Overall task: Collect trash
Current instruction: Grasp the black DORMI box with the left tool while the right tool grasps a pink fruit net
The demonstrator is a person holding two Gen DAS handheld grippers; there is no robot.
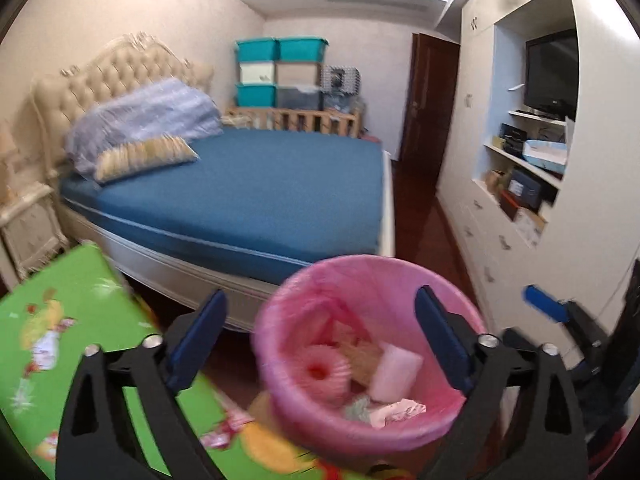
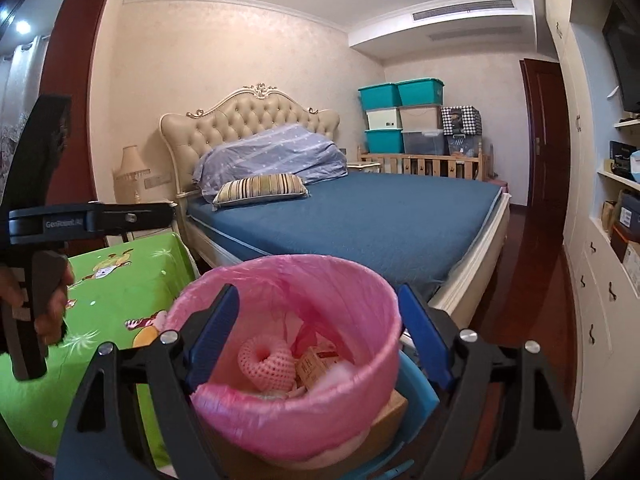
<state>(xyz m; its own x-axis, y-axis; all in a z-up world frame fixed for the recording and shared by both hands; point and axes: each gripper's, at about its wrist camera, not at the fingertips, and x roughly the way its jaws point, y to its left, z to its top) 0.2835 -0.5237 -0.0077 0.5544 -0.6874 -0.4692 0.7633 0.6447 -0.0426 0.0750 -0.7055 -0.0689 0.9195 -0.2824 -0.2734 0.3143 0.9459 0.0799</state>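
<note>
Now, left gripper (image 1: 320,340): jaws spread, empty, over bin (image 1: 280,312).
Right gripper (image 2: 320,332): jaws spread, empty.
Bin: holds trash (image 1: 396,376).

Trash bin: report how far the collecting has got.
Done: the pink-lined trash bin already holds a pink foam fruit net, a small printed box, a white foam block and crumpled wrappers. In hand: nothing; the left gripper and right gripper both stand open and empty at the bin. Left: no loose trash shows on the green play mat or the visible floor.
</note>
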